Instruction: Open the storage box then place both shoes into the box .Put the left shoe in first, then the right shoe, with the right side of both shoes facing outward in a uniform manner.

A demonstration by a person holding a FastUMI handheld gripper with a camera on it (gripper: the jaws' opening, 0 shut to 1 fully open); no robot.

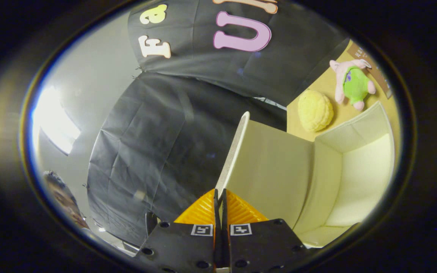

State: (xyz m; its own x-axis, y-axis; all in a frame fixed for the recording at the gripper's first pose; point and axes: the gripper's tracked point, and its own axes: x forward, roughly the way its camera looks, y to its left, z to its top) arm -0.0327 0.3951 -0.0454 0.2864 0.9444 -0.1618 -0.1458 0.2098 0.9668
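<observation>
step in hand: opening. the gripper (219,195) fingers are pinched closed on the edge of the raised cream fabric lid (269,167) of the cream fabric storage box (359,178), whose interior lies open just beyond. next: likely release the lid, fetch the left shoe

The gripper (220,197) has ribbed fingers on two dark blocks, each bearing a square tag (black on white) and round screw holes.

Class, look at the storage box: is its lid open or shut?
Open. The lid is raised, pinched at its edge between the jaws of the gripper, baring the storage box interior.
</observation>
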